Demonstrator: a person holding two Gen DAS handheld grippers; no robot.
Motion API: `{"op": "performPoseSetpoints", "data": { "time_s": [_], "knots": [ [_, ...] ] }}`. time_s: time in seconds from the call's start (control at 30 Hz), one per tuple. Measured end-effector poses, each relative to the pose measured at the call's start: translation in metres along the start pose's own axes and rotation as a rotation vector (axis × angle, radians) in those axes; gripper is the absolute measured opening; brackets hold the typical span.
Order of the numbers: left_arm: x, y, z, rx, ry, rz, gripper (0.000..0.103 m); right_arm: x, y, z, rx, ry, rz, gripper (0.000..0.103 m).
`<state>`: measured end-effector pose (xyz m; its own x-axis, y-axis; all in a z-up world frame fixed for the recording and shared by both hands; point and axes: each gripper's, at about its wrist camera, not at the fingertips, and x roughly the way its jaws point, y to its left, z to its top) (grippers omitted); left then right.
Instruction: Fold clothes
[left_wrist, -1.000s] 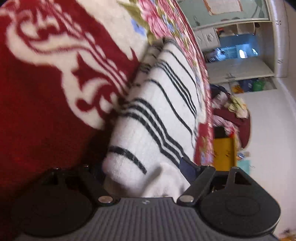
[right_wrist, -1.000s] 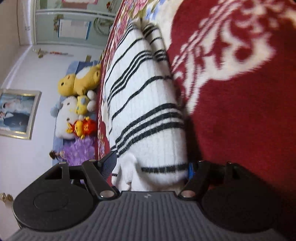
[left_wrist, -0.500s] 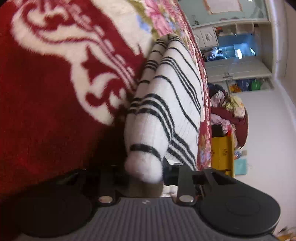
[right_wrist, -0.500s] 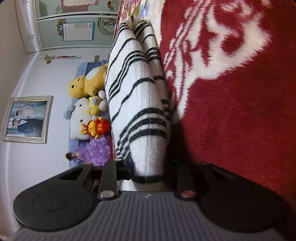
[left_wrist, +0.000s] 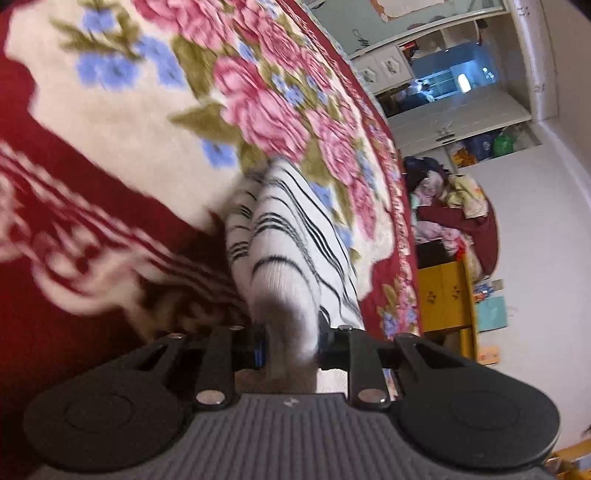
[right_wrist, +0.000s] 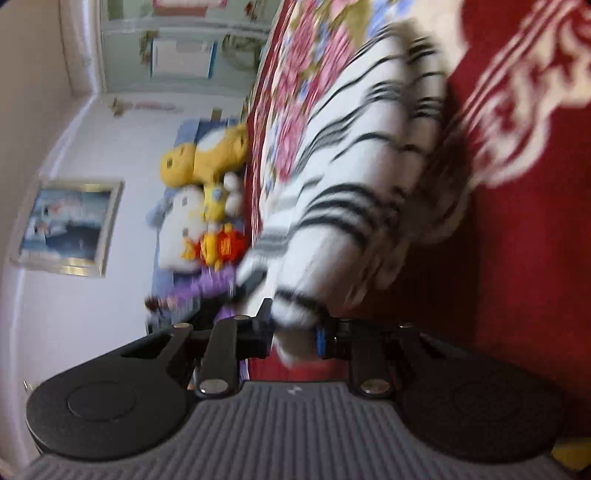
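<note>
Closing on the striped white garment (left_wrist: 288, 258), the left gripper (left_wrist: 290, 347) is pinching one end; the right gripper (right_wrist: 293, 332) is closing on the other, above the red floral blanket (left_wrist: 110, 110).

We see the white knitted garment with thin black stripes (left_wrist: 295, 254) (right_wrist: 354, 192) folded into a long band, its two near ends lifted and bunched, the far part lying on the red floral blanket (left_wrist: 258, 110).
</note>
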<state>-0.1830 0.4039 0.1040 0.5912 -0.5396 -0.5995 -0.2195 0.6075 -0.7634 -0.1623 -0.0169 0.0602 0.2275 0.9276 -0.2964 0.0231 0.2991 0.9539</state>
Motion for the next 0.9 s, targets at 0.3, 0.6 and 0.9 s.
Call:
{"op": "performPoseSetpoints", "data": {
  "time_s": [0.3, 0.6, 0.9],
  "knots": [
    [-0.011, 0.12, -0.029, -0.218, -0.093, 0.148, 0.035, 0.099, -0.021, -0.075, -0.17, 0.356, -0.16, 0.005],
    [-0.063, 0.127, -0.095, -0.371, -0.393, 0.085, 0.062, -0.009, -0.064, -0.032, -0.053, 0.102, -0.044, 0.057],
    [0.017, 0.052, -0.184, -0.36, -0.207, 0.039, 0.068, -0.006, -0.09, 0.005, 0.067, -0.001, -0.02, 0.058]
  ]
}}
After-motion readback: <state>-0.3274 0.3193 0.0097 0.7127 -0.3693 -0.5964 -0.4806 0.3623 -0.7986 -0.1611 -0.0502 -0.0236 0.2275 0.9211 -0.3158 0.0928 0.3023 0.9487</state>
